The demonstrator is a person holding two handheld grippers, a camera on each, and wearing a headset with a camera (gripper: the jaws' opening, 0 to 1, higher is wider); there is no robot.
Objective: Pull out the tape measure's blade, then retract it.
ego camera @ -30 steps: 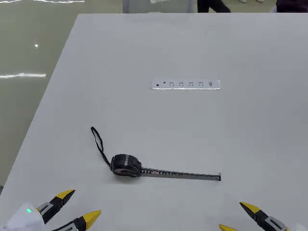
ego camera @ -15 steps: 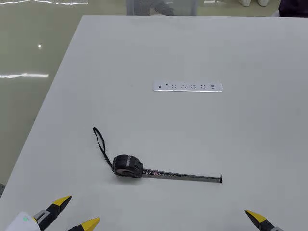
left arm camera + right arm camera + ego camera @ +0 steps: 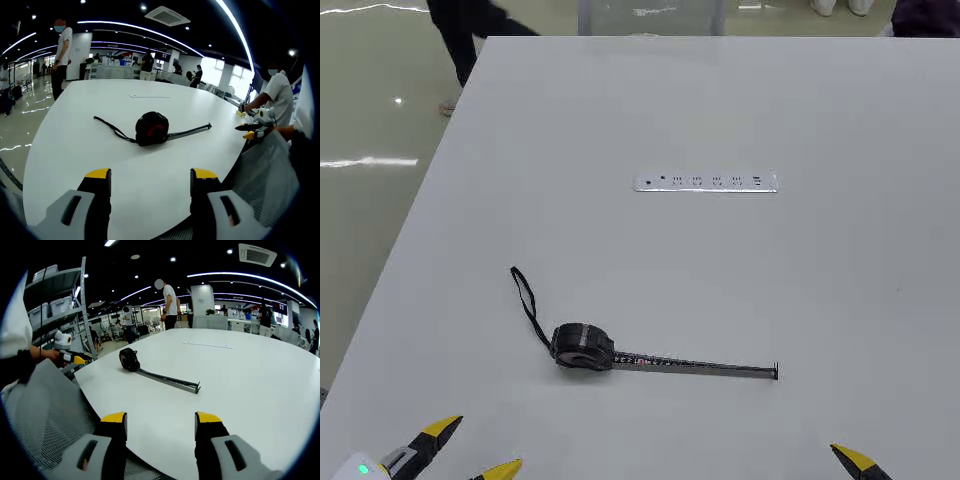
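The yellow-tipped jaws of the left gripper [image 3: 150, 175] and right gripper [image 3: 162, 417] are held apart, nothing gripped, by the near edge of the white tabletop [image 3: 800, 280]. There the round black tape measure [image 3: 582, 346] lies with its blade [image 3: 695, 365] extended, so retraction is judged the step in hand: the case must be steadied and the blade released. A black strap [image 3: 525, 300] trails from the case, a white power strip [image 3: 706, 182] lies well apart, and nothing is seen blocking the approach.
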